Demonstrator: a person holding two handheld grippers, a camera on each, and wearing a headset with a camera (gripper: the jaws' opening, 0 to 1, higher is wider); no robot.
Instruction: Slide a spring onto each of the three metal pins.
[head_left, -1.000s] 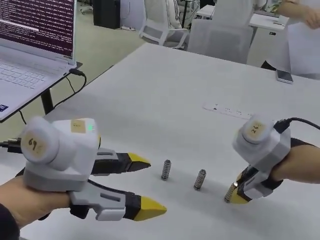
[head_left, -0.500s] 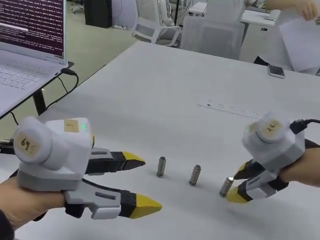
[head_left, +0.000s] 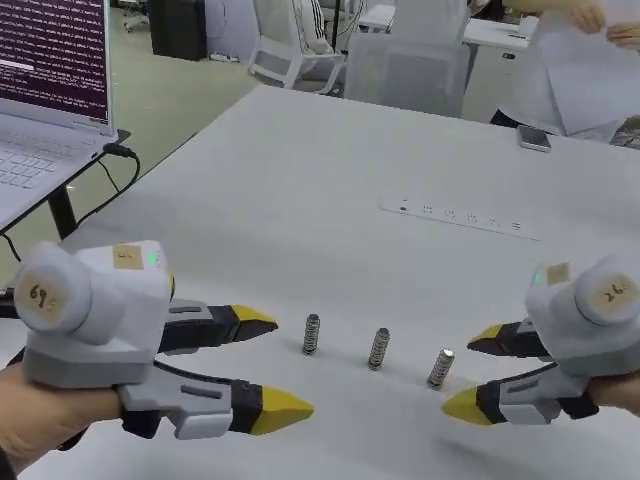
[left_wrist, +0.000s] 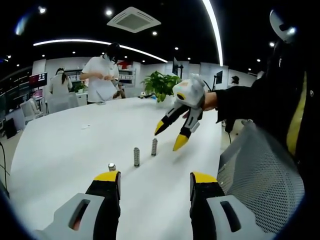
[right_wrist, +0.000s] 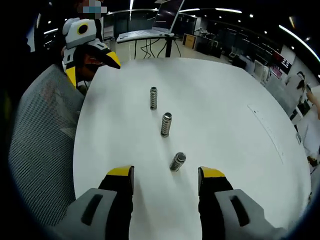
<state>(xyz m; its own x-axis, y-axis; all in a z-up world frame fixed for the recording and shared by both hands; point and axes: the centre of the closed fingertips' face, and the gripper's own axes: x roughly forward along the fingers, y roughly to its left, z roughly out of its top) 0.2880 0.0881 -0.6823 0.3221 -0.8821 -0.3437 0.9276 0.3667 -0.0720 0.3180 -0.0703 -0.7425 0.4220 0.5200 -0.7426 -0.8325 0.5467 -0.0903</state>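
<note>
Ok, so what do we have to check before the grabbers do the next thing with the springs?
1. Left spring standing up: ok.
2. Middle spring standing up: ok.
3. Right spring straight and pushed all the way down: cannot tell; it looks a bit tilted.
4. Left gripper open and holding nothing: ok.
5. Right gripper open, holding nothing, and not touching the right spring: ok.
</note>
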